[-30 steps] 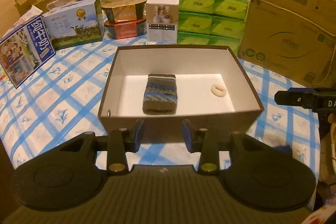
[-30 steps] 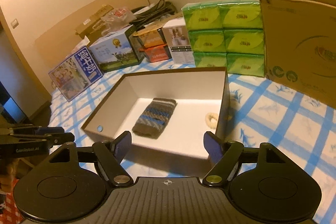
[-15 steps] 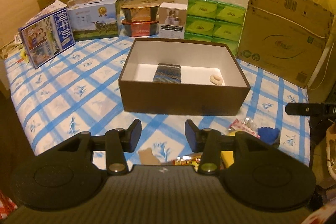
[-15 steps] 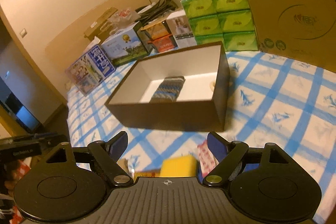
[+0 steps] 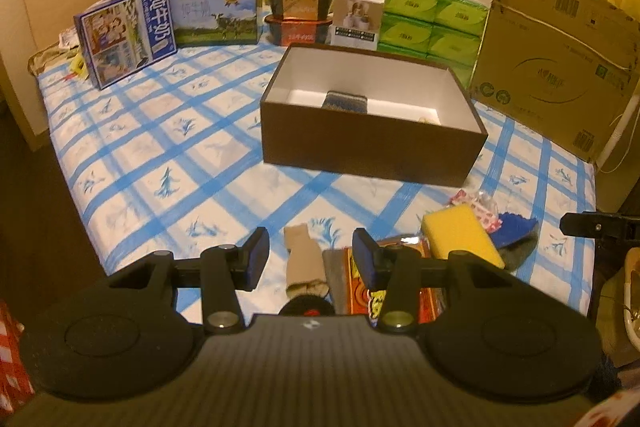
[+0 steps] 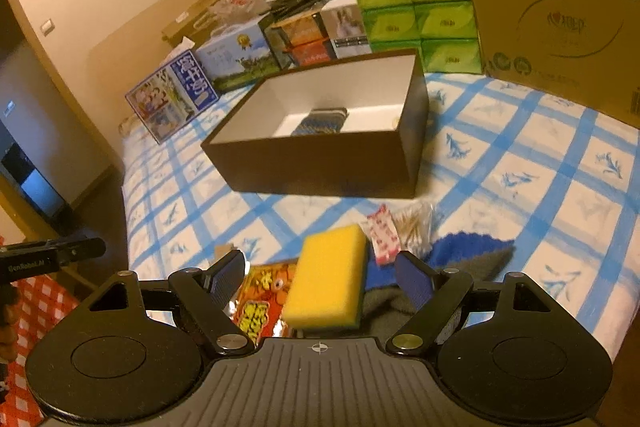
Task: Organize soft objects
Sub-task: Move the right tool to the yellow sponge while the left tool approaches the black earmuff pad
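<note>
- The left gripper is hovering with its two fingers standing apart, gripping nothing; a beige sock is lying on the bed between them.
- The right gripper is holding its fingers wide apart, empty, with one yellow sponge lying below between them.
- Beside the sponge, one orange packet, one red-patterned packet and a blue-and-grey cloth are lying, partly covered by the fingers.
- One brown box is sitting further off, holding one striped knitted piece, mostly hidden by the near wall.
- Six green tissue packs and a big cardboard carton are standing behind the box.
</note>
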A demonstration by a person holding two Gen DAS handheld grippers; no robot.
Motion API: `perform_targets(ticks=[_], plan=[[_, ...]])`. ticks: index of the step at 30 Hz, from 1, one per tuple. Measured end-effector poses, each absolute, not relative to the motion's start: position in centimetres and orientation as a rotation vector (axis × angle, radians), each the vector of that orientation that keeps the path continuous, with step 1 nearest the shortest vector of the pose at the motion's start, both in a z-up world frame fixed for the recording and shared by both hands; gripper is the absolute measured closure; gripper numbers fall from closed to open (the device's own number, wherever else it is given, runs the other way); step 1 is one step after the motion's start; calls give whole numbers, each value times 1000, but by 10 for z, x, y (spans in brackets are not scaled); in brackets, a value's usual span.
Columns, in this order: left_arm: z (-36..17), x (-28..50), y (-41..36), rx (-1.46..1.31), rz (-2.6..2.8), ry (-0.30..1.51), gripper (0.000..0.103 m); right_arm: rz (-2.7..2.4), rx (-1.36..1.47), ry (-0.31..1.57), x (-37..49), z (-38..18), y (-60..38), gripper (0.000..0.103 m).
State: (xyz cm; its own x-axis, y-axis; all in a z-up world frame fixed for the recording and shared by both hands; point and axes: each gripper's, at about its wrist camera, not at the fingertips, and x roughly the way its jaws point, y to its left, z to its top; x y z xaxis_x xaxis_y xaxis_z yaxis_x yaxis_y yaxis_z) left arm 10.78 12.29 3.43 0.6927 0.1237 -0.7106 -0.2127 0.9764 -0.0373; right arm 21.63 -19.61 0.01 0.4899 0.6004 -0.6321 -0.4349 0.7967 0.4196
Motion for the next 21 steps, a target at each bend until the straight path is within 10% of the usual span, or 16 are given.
perform_targets(ticks=[21], plan=[[-15, 102, 127, -169, 220, 873, 59, 653, 35, 865, 192, -32, -152, 21]])
